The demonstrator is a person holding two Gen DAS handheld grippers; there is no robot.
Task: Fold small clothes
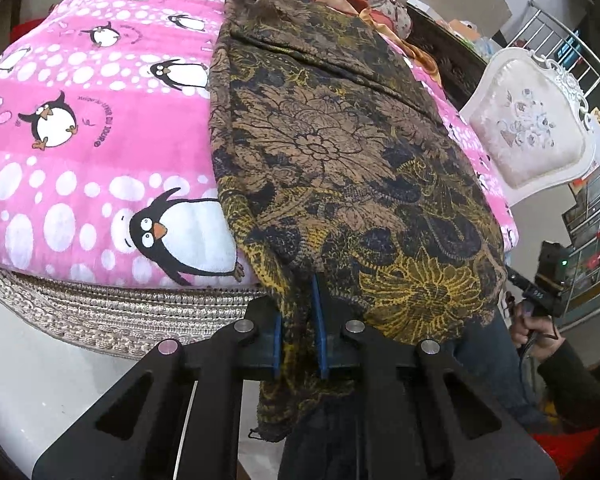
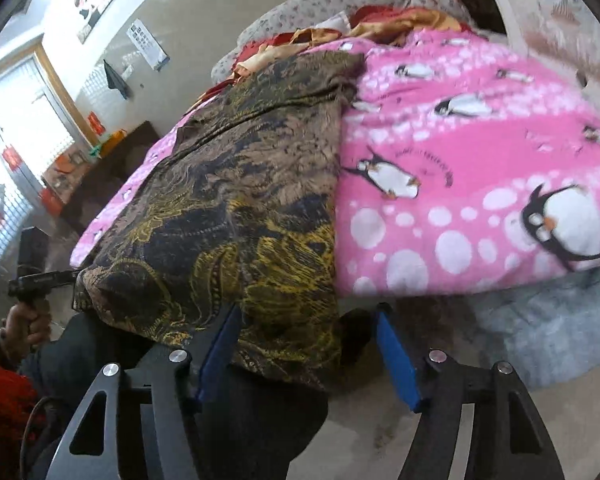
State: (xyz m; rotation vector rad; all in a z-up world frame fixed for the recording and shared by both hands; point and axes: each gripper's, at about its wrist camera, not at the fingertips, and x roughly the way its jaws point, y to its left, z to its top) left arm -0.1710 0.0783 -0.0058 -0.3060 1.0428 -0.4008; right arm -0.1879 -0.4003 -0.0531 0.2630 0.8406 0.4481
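place: home bedroom | evidence: bed with pink penguin blanket (image 1: 80, 128), ornate white upholstered chair (image 1: 534, 128), framed picture (image 2: 96, 0) on wall

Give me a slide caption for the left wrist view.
Left gripper clamps the near corner of a brown floral garment lying on a pink penguin blanket.

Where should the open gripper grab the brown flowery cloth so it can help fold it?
Probably the near hanging corner of the brown flowery cloth, coming from below the bed edge. That hem droops off the pink penguin blanket, right between the open right gripper's fingers. The left gripper already pinches the other near corner.
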